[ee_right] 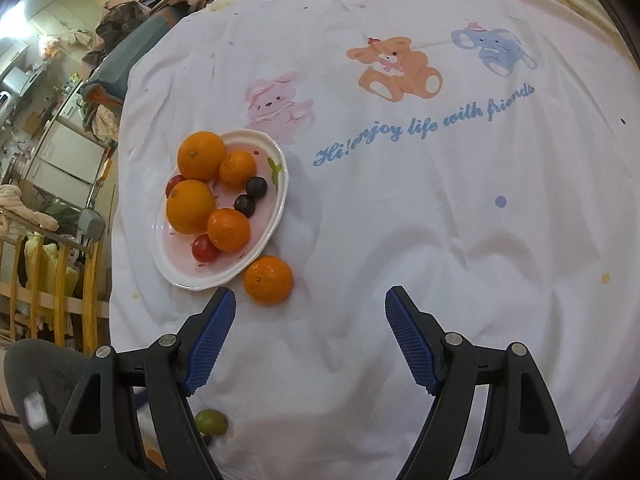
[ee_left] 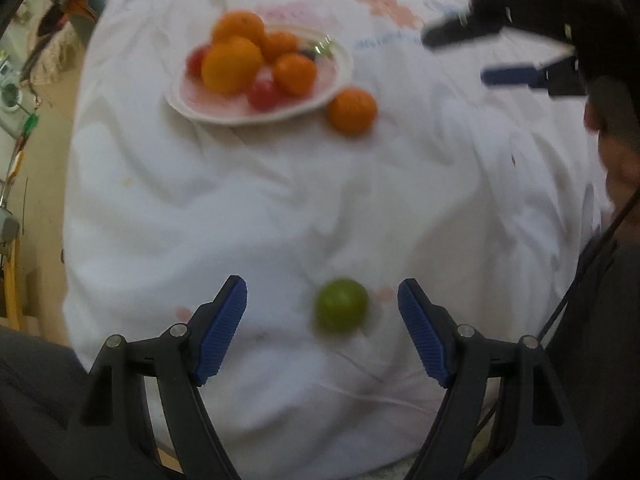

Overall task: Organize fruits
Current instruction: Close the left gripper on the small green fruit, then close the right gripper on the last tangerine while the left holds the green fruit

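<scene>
A white plate [ee_right: 276, 216] [ee_left: 340, 76] on the white printed cloth holds several oranges, red cherry tomatoes and dark grapes. One loose orange [ee_right: 268, 280] [ee_left: 352, 111] lies on the cloth just beside the plate. A green grape [ee_left: 341, 306] [ee_right: 211, 421] lies alone near the front. My left gripper [ee_left: 322, 296] is open and empty, its fingers either side of the green grape. My right gripper [ee_right: 310, 300] is open and empty above the cloth, just right of the loose orange; it also shows in the left wrist view [ee_left: 484, 56] at upper right.
The cloth [ee_right: 400, 200] has cartoon animal prints and blue lettering. Cluttered furniture and a wooden rail [ee_right: 52, 280] stand left of the table. The person's body [ee_left: 608, 280] is at the right edge of the left wrist view.
</scene>
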A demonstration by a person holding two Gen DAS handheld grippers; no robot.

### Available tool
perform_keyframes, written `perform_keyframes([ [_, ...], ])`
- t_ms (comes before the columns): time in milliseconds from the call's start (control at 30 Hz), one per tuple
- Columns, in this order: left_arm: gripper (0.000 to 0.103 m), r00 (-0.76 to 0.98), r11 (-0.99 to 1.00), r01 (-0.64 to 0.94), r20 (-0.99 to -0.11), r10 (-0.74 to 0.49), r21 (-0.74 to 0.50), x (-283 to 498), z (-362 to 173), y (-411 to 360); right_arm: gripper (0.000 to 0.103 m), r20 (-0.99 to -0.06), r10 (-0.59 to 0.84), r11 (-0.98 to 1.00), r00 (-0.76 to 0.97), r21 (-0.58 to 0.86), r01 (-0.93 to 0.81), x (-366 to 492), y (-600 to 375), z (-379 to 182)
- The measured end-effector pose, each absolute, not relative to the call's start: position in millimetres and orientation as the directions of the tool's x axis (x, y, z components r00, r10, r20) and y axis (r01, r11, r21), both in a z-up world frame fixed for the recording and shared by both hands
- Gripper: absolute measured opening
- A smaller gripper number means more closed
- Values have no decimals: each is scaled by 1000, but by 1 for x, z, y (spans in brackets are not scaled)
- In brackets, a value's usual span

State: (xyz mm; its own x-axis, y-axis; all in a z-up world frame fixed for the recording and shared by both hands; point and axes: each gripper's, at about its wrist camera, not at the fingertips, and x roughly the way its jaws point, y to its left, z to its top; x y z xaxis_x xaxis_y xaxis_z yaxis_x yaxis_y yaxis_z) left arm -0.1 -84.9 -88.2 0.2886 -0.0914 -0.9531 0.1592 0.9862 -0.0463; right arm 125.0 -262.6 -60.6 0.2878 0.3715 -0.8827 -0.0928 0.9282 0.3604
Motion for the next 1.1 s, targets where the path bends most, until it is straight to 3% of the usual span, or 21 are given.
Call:
perform_keyframes([
  [100,64,266,988,143,-959,-95,-58,0,-98,-84,80,-878,380,925,292,367,-100,124,-262,-57],
  [233,43,231,987,122,-965,-127,-101,1,-107,-82,80,-871,392,920,296,378,-106,125,-261,-54],
  [333,41,229,985,148,-966,-124,-91,-1,-107,-89,80,-870,397,918,292,381,-111,126,-258,-54],
  [433,25,216,983,150,-967,-134,-103,-1,-108,-91,80,-872,398,917,283,382,-112,126,-257,-56],
  [933,25,332,989,96,-933,-140,-114,55,-50,-53,80,-882,387,922,269,376,-95,129,-256,-63],
  [1100,25,385,994,54,-917,-107,-94,80,-33,-24,80,-908,343,936,242,310,-164,137,-236,-76],
])
